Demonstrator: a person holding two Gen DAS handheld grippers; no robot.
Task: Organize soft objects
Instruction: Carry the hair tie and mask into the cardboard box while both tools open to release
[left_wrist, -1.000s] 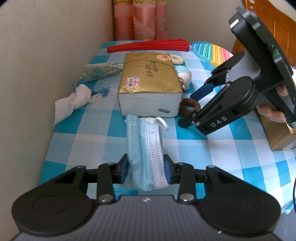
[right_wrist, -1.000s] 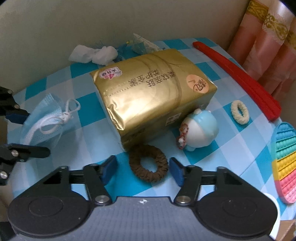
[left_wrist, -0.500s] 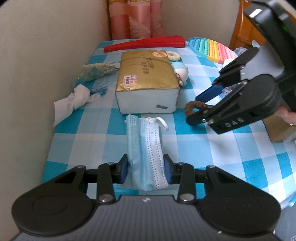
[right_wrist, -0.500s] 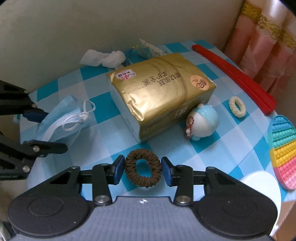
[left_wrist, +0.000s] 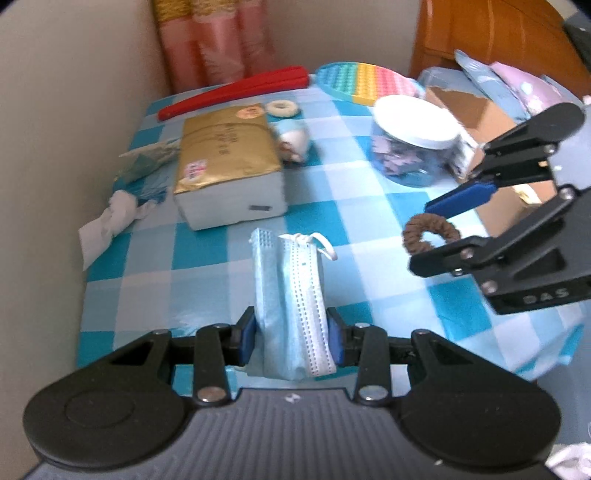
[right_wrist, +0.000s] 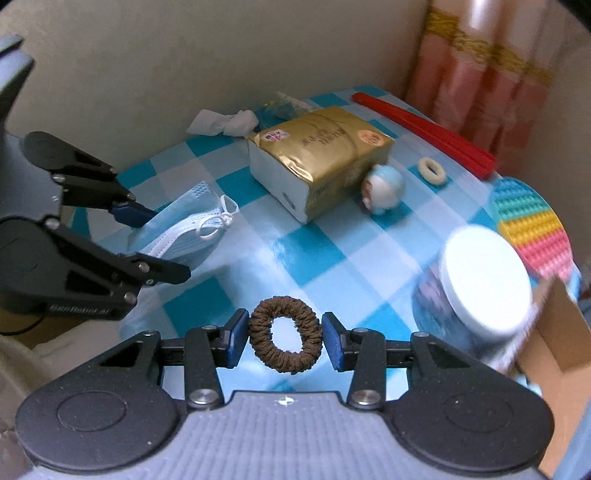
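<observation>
My left gripper (left_wrist: 291, 338) is shut on a folded blue face mask (left_wrist: 290, 291) and holds it above the checked tablecloth; it also shows in the right wrist view (right_wrist: 146, 243) with the mask (right_wrist: 184, 230). My right gripper (right_wrist: 282, 339) is shut on a brown hair scrunchie (right_wrist: 284, 339), lifted off the table; it shows in the left wrist view (left_wrist: 439, 236) with the scrunchie (left_wrist: 430, 234). A gold tissue pack (right_wrist: 321, 158), a small blue-and-white toy (right_wrist: 384, 188) and a cream scrunchie (right_wrist: 430, 171) lie on the table.
A jar with a white lid (right_wrist: 480, 280) and an open cardboard box (right_wrist: 554, 350) stand at the right. A red folded fan (right_wrist: 424, 129), a rainbow pop-it mat (right_wrist: 532, 225), crumpled white tissue (right_wrist: 221, 122) and a wall on the left border the table.
My right gripper has closed on the brown scrunchie, lifted it and drawn back to the right. My left gripper keeps the mask and has pulled back and up a little.
</observation>
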